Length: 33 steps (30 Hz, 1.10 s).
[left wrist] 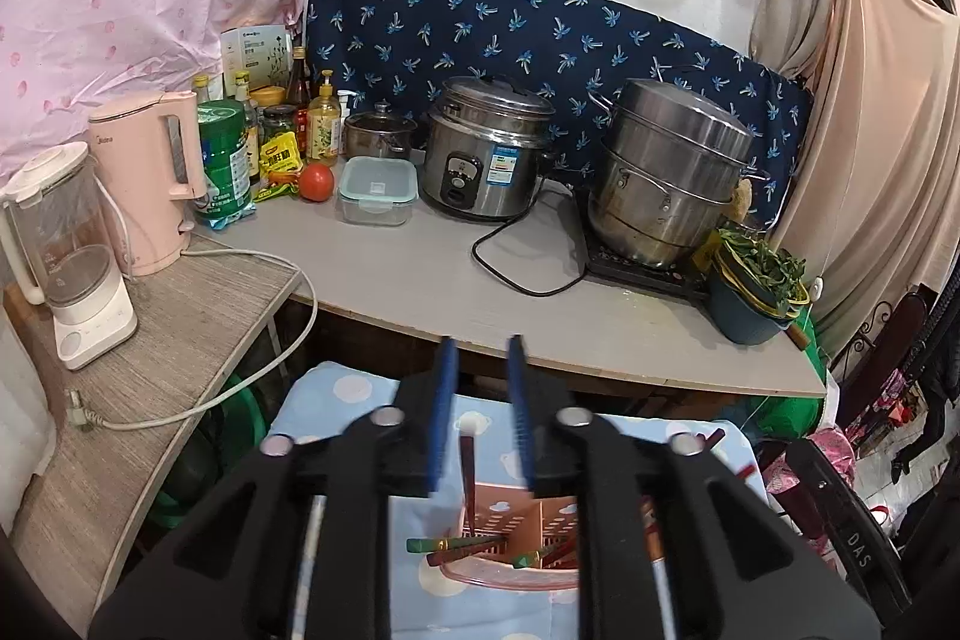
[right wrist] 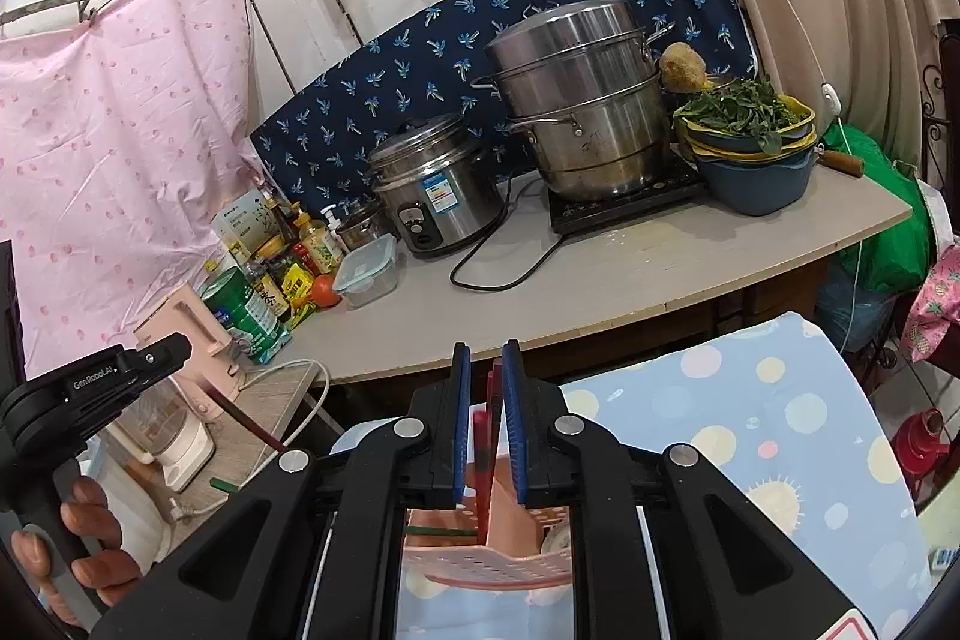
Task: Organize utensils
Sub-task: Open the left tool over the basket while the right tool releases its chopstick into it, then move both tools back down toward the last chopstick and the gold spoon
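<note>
Both wrist cams look fwd along their own fingers, low and close above the pink utensil holder (left wrist: 510,538), facing the desk (left wrist: 420,274) and back wall. Left cam sits level; right cam is rolled. Shared: rice cooker (right wrist: 435,193), steamer pot (right wrist: 579,100), kettle (left wrist: 150,178).

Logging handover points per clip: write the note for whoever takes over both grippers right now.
Left gripper: open, a dark red chopstick standing loosely between its fingers, lower end in the pink utensil holder.
Right gripper: shut on a red utensil, above the holder.
Done: several chopsticks already lie in the holder on the dotted blue cloth.
Left: lower the red utensil into a compartment, then release.
</note>
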Each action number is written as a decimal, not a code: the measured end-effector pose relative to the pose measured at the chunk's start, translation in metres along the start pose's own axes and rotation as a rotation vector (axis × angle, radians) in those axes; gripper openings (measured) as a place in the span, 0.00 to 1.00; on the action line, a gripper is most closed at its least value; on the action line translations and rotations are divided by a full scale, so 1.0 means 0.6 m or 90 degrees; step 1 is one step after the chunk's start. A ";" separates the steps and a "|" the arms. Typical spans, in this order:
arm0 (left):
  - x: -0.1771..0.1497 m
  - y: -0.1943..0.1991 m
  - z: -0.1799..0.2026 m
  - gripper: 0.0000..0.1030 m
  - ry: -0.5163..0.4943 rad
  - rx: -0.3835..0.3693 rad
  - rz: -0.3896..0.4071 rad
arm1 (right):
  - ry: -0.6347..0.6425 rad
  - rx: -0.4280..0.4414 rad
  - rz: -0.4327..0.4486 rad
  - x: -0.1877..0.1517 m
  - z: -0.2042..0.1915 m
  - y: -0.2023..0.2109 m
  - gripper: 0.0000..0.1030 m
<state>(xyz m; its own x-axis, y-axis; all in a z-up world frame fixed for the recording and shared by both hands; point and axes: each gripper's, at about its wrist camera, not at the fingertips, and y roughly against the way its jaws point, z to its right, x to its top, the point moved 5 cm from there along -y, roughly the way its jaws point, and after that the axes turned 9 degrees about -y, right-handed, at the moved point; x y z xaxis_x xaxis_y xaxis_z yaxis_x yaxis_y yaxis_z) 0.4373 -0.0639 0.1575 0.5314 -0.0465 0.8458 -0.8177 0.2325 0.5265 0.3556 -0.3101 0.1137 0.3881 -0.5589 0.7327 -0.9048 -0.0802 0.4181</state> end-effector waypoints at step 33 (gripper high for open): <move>-0.289 0.178 -0.005 0.36 -0.051 0.034 -0.100 | 0.104 -0.022 -0.173 -0.319 0.044 0.226 0.13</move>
<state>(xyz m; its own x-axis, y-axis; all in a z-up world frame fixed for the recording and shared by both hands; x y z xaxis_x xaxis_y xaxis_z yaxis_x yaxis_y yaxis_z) 0.2584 -0.0284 0.0668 0.6355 -0.1558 0.7562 -0.7381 0.1648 0.6542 0.1538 -0.2357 0.0162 0.6402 -0.3805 0.6673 -0.7589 -0.1790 0.6261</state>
